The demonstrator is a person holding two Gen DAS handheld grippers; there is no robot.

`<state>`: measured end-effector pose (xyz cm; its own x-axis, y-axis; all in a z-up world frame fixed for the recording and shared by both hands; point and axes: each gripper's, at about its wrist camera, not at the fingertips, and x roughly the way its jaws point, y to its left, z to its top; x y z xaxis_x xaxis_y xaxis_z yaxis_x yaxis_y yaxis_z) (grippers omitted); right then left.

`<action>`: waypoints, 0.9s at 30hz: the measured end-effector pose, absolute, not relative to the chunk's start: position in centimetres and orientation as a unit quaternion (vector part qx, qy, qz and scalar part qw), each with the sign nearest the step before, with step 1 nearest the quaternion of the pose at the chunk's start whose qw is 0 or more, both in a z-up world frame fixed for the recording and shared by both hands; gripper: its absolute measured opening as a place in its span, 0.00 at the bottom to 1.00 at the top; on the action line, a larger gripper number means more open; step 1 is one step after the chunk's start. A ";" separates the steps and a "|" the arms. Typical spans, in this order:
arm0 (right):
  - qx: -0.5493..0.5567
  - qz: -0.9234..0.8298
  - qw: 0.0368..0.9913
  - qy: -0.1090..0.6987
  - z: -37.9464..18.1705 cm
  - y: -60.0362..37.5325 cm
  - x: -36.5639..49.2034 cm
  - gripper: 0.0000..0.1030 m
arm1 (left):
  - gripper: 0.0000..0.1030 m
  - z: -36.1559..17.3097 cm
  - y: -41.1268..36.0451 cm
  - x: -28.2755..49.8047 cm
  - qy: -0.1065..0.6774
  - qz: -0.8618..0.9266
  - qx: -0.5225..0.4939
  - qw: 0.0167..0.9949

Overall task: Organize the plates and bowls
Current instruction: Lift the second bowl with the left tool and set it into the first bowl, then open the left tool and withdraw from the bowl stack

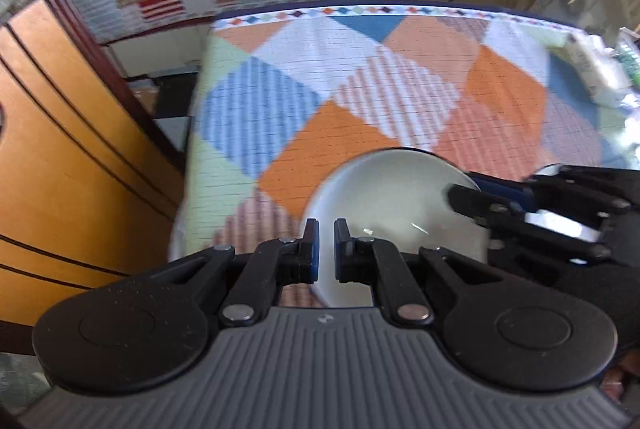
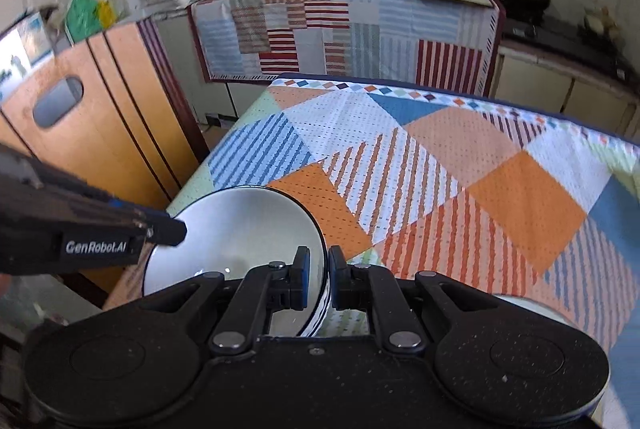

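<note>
Left wrist view: our left gripper [image 1: 326,249] is clamped on the near rim of a white bowl [image 1: 396,205], one finger inside the wall, one outside. The bowl sits over the near left part of the patterned tablecloth [image 1: 360,81]; we can't tell whether it's resting on the cloth or just above it. Our right gripper [image 1: 466,195] comes in from the right and pinches the bowl's right rim.

Right wrist view: same bowl [image 2: 240,225], dark rim line, near the table's left edge. Right gripper [image 2: 318,277] fingers are closed on the rim wall nearest the camera. Left gripper [image 2: 168,229] bites the far-left rim. A second pale dish edge [image 2: 524,303] shows at lower right, mostly hidden.

Handling call: looks glazed ceramic, so stiff, fairly heavy, slick and chippable. Thin rim pinches can slip or twist, so we'd keep both grips opposed, hold the bowl level and set it down gently. Avoid knocking the other dish.
</note>
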<state>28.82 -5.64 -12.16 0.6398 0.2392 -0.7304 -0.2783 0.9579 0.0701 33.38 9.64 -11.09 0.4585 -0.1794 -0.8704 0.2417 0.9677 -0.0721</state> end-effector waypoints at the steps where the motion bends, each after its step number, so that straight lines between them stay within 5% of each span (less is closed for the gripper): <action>1: -0.030 0.143 0.908 0.393 -12.1 -5.5 28.8 0.12 | 0.06 -11.1 9.4 33.3 0.507 -0.129 0.024 0.852; 8: -0.045 0.129 0.901 0.411 -13.0 -5.3 29.3 0.09 | 0.06 -11.1 9.2 32.9 0.505 -0.126 0.029 0.854; 22: 0.007 0.148 0.909 0.390 -9.6 -9.7 23.6 0.21 | 0.11 -8.8 7.7 29.0 0.505 -0.146 0.057 0.848; 27: -0.023 0.145 0.914 0.377 -6.9 -11.0 20.3 0.34 | 0.26 -6.3 6.8 26.4 0.498 -0.159 0.075 0.849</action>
